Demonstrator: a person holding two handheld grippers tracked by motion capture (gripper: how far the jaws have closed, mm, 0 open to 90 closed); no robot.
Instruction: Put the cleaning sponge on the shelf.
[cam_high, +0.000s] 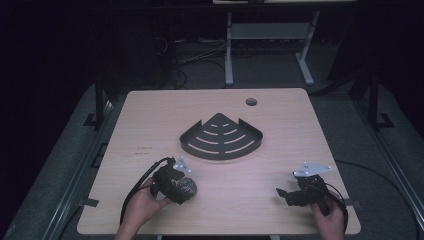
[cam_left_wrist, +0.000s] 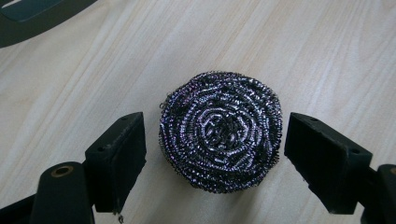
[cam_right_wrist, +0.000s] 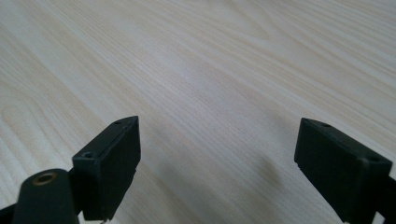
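Left gripper view — steel scourer (cam_left_wrist: 220, 130) round, coiled, shiny, purple-tinged.

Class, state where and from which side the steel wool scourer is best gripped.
Grip the steel wool scourer across its round sides, coming from above: it lies flat on the table, and the left gripper already straddles it, open.

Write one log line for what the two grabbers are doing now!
left gripper: open around steel scourer, pads not touching | right gripper: open, nothing between jaws | black corner rack: mid-table
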